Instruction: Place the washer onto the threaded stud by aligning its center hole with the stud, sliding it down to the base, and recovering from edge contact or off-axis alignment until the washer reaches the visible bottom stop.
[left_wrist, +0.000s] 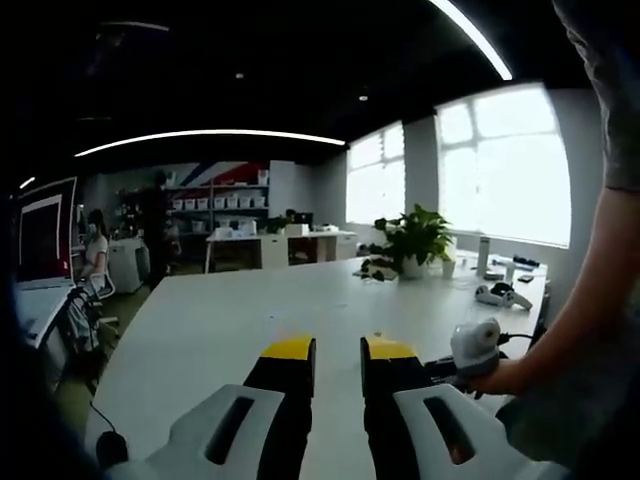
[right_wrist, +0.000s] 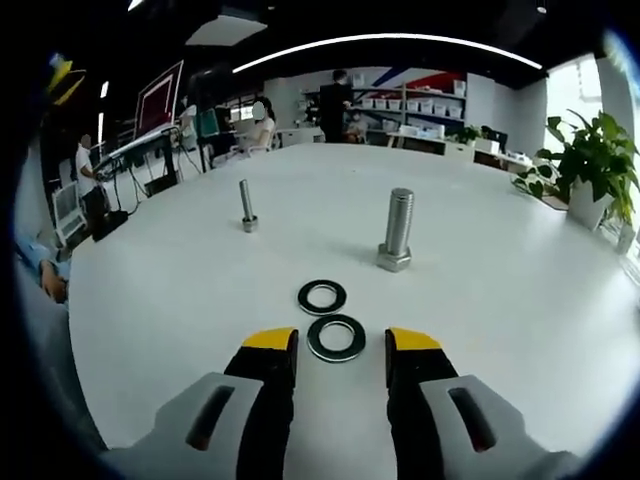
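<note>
In the right gripper view two dark flat washers lie on the white table (right_wrist: 480, 290). The nearer washer (right_wrist: 336, 337) sits just ahead of my right gripper (right_wrist: 340, 342), level with its yellow fingertips and between them, untouched. The farther washer (right_wrist: 322, 296) lies a little beyond it. A large threaded stud (right_wrist: 397, 229) stands upright on its hex head beyond and to the right. A thinner stud (right_wrist: 246, 206) stands farther back on the left. The right gripper is open. In the left gripper view my left gripper (left_wrist: 338, 350) is open over bare table with nothing between its fingers.
A potted plant (left_wrist: 415, 240) and small items stand at the far side of the table (left_wrist: 220, 320). A person's arm and hand (left_wrist: 520, 370) hold a white device at the right. People, desks and shelves (right_wrist: 400, 105) fill the room behind. Another plant (right_wrist: 590, 160) stands at the right edge.
</note>
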